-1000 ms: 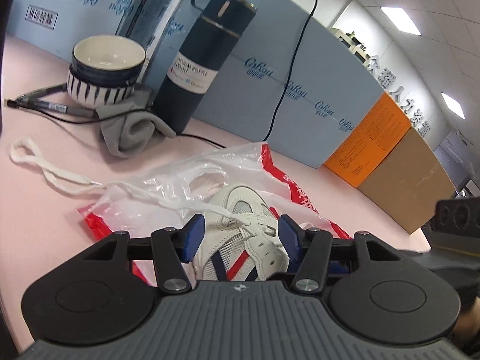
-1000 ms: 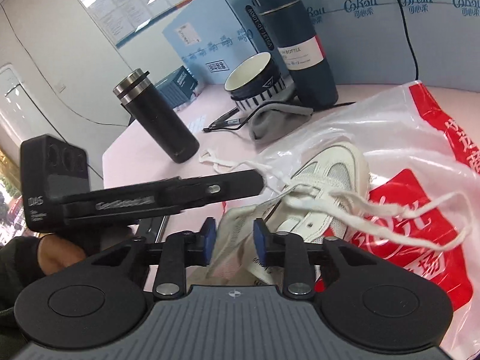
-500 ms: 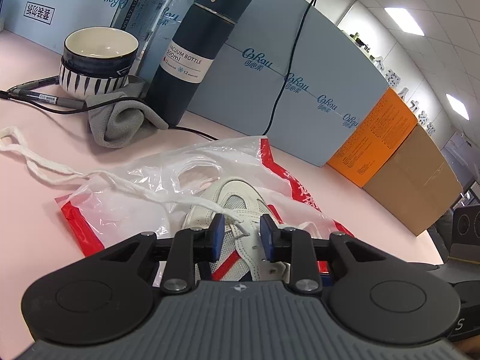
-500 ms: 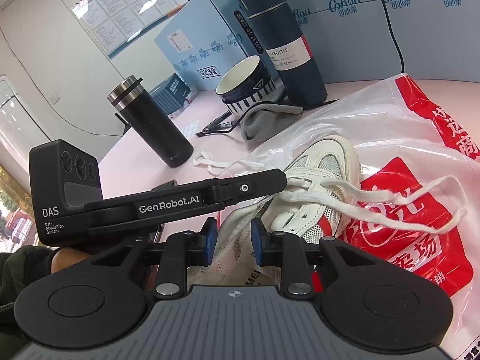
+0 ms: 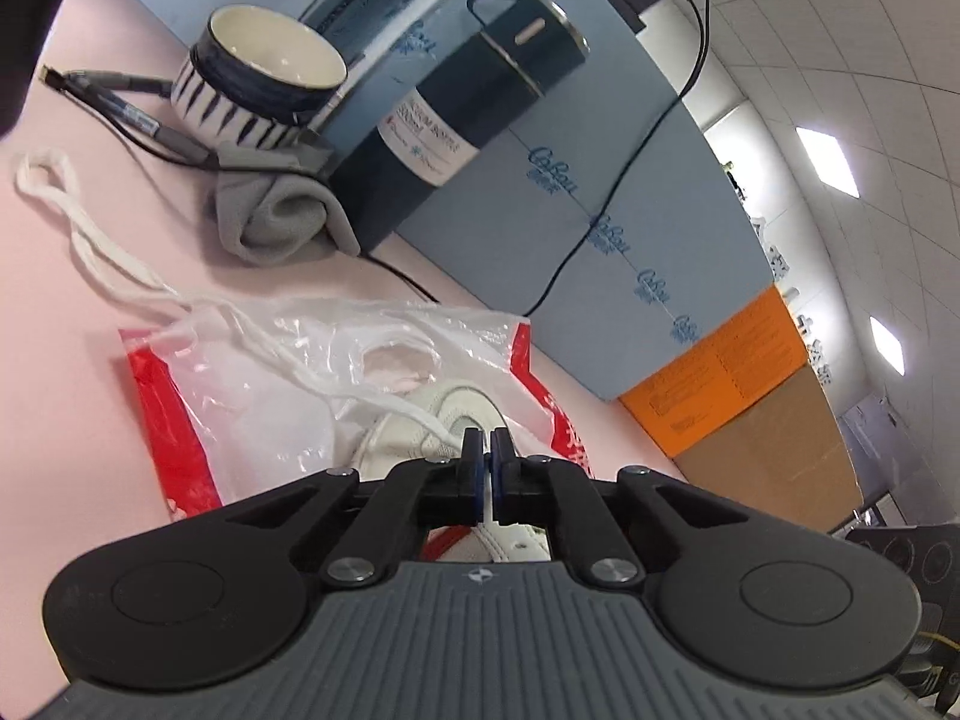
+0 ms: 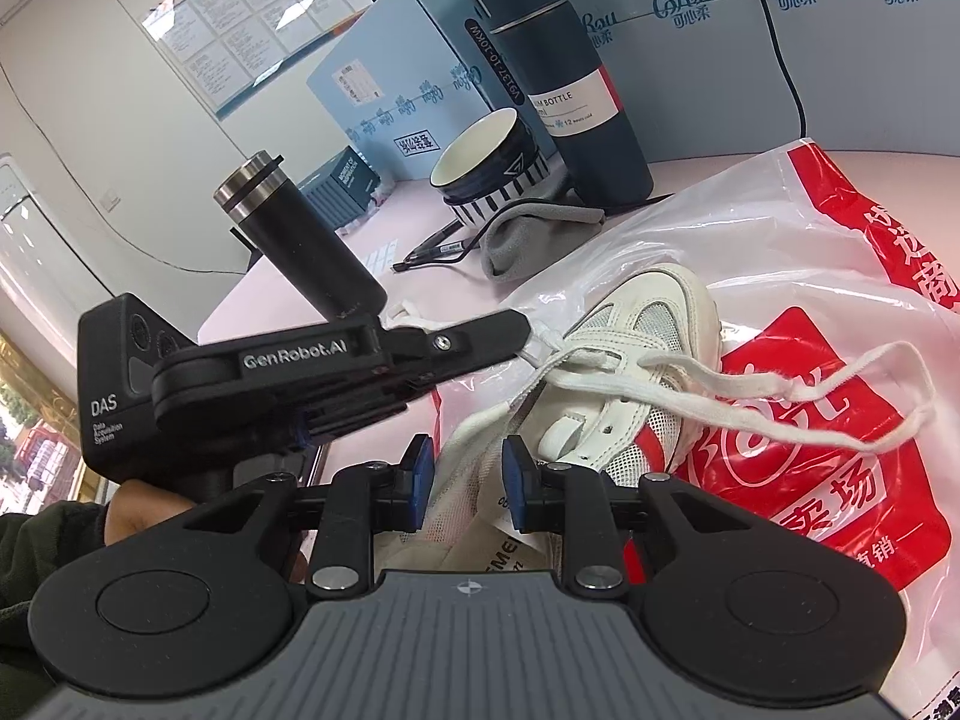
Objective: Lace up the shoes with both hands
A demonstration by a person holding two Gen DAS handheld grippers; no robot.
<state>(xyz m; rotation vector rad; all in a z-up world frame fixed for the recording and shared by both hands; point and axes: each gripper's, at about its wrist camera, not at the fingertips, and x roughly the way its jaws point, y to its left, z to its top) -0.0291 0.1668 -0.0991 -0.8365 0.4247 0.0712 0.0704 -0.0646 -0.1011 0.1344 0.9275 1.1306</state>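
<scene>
On the smooth pink tabletop, the left gripper has just been closing, and its blue pads now pinch the flat woven white shoelace beside the shoe's eyelets. To its right, the white mesh-and-leather sneaker lies on a crinkled red-and-clear plastic bag. The right gripper stands narrow, clamped on the sneaker's soft tongue.

Beside the one red-and-white plastic bag there were one white shoe, one white lace, two flasks, one striped bowl, one grey cloth and one pen.
</scene>
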